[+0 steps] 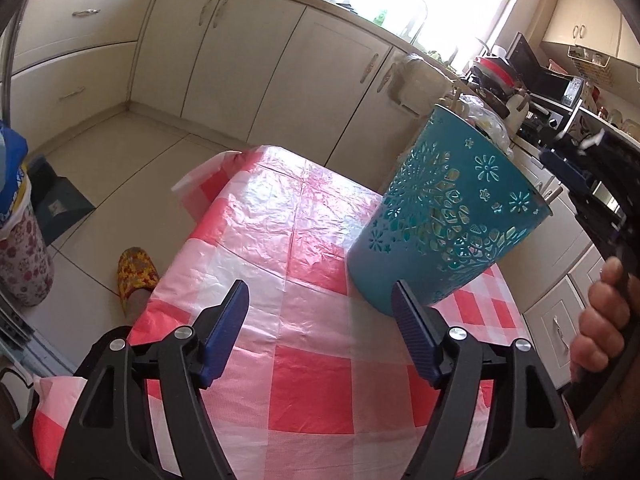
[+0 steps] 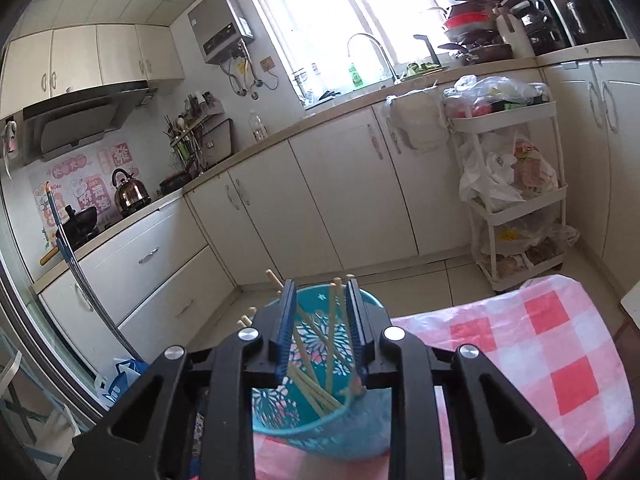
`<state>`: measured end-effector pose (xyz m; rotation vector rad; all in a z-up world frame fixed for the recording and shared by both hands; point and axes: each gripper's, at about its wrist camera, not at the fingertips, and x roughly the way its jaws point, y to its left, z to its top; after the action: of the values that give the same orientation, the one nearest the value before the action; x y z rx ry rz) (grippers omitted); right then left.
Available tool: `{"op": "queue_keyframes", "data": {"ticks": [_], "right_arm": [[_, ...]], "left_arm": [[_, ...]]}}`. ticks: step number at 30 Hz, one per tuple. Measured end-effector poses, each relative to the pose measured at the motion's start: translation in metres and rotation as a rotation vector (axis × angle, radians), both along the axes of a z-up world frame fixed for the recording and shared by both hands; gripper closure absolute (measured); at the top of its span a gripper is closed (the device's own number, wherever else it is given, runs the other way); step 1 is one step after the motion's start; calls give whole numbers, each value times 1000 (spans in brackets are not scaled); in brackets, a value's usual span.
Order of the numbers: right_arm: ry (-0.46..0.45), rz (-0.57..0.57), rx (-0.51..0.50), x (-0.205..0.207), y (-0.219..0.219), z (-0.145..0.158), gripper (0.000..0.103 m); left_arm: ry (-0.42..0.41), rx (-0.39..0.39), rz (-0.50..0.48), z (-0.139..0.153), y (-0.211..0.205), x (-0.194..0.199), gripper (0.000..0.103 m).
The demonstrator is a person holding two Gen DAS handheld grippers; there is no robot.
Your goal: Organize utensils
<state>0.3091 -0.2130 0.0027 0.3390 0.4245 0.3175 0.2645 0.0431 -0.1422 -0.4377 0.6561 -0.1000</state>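
Here, your left gripper (image 1: 320, 308) hangs with its blue pads spread wide over the red-and-white checked tablecloth (image 1: 304, 360), nothing between them. Just beyond its right pad stands the teal cut-out holder (image 1: 444, 216), touching neither pad as far as this view tells. From this side you see only the holder's outer wall and patterned holes; its base rests on the cloth and its wide mouth leans up and to the right. At the right edge, your right hand (image 1: 600, 320) wraps a dark handle.

Only the right wrist view looks down into the holder (image 2: 320, 432). There your right gripper (image 2: 320, 292) sits above the open mouth, jaws parted a little and pressing on nothing. The chopsticks (image 2: 316, 368) lie inside, thin pale sticks crossing one another; their long axes run from the bottom of the holder up toward the far rim, and several blunt ends poke out past it, left and centre.

Farther off, this view alone takes in the white trolley (image 2: 516, 208) loaded with bags, the cream cabinets, the kettle (image 2: 129, 192) on the stove and the bright window over the sink.
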Motion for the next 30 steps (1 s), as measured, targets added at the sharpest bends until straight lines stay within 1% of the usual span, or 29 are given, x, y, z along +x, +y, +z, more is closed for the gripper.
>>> {"op": "queue_keyframes", "data": {"ticks": [4,6,7,9,11,13,18,20,24,25,26,28,30], "right_arm": [[60,-37,-61,-35,-16,-11,67],[104,-48,-63,-51,-22,-20,55],[137,-54,-78,-62,-22,-26,47],[186,-54,-105,-78,-21,-36,45],[242,-39,-118,-97,-18,-46,39],[281,-31,-141,-116,-14,-54,37],[325,-27,-180,-150,-5,-63,34],[335,-30,-181,-163,-5,-61,31],[325,-33,-174,-185,-4,-44,24],[318,-33,-169,-193,-5,-36,21],[311,-36,-165,-197,-6,-29,17],[300,-38,-162,-210,-7,-12,12],[288,-26,-154,-224,-7,4,11]], "left_arm": [[2,43,-17,5,-9,-6,31],[4,56,-35,9,-14,-14,28],[7,71,-46,11,-17,-18,25],[16,101,-57,18,-22,-28,22],[18,120,-61,27,-23,-38,19],[18,144,-55,36,-23,-49,18],[23,203,-25,60,-22,-78,15],[24,223,-13,68,-20,-90,14],[17,266,3,90,-19,-117,10],[12,275,7,97,-20,-124,8],[10,280,9,102,-20,-129,8],[19,301,10,117,-23,-142,8],[19,318,15,133,-27,-159,8]]}}
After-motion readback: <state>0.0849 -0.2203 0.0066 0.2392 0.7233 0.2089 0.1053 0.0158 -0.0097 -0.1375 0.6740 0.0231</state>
